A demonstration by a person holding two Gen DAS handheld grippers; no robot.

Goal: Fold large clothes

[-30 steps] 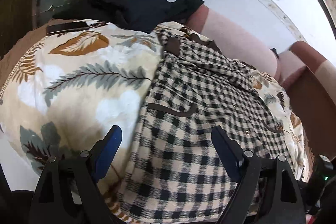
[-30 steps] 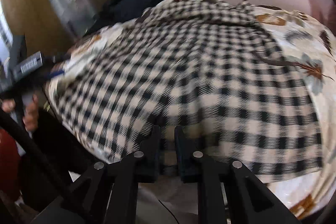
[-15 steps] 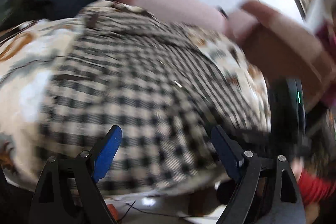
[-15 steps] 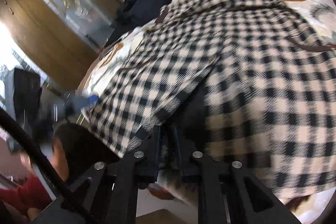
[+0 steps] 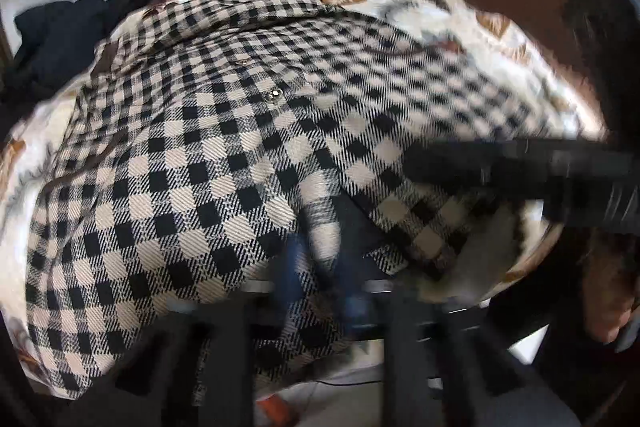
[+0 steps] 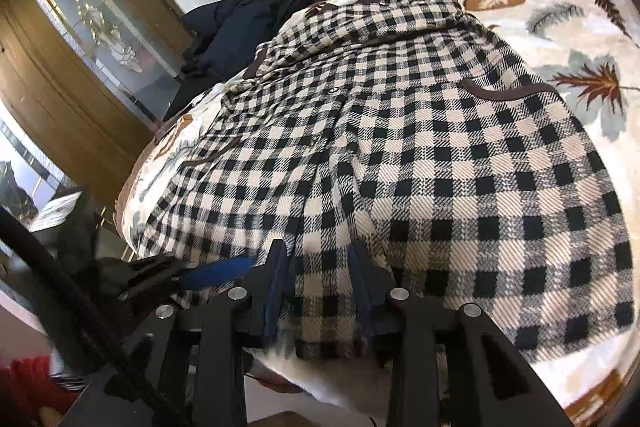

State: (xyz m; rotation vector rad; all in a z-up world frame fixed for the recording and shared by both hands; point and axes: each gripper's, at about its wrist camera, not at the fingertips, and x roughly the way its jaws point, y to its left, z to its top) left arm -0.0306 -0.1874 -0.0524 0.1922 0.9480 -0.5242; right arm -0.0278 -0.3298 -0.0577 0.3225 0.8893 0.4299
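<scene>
Black-and-cream checked shirt (image 6: 420,163) — spread flat, brown-trimmed pocket, collar at far end — on leaf-print bedspread

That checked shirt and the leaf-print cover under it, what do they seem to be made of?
The checked shirt looks like a thick woven cloth, perhaps flannel or a wool blend: diagonal twill ribs show in the pale squares, the finish is matte, and a small shiny metal snap sits on the front. The leaf-print cover looks like soft, plush fabric with a faint sheen; the fibre cannot be told.

Even daylight, strong fisheye bending at the edges, heavy motion blur in the left wrist view.
</scene>
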